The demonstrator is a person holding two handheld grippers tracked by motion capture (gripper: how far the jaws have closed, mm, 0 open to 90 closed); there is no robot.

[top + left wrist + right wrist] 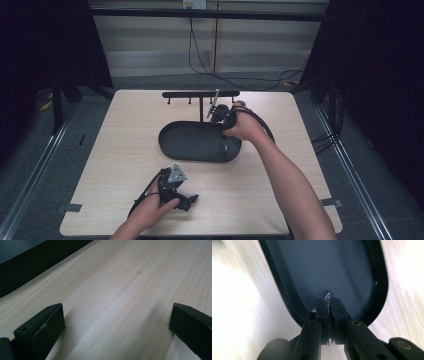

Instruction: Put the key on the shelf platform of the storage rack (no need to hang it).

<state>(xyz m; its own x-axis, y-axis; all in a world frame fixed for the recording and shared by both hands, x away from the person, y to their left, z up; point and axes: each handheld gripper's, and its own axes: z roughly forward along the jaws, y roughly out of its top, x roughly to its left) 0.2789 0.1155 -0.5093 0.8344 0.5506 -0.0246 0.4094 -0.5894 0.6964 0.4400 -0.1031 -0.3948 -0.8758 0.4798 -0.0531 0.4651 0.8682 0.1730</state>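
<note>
Over dark tray [287,277], right gripper [329,298] closed, perhaps pinching something

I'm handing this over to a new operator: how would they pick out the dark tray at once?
Start at the pale wooden table. Near its middle, just in front of a black T-shaped rack, lies the tray, with the right gripper at its far right rim. It is the only shallow oval dish there, dark, with a raised rim.

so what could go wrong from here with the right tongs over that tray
The right tongs are shut on a small shiny thing, too small to identify, above the dark oval tray. With so little pinched at the tips, it could slip out. The black hook rack stands just behind the right hand, so a backward move might knock it.
</note>
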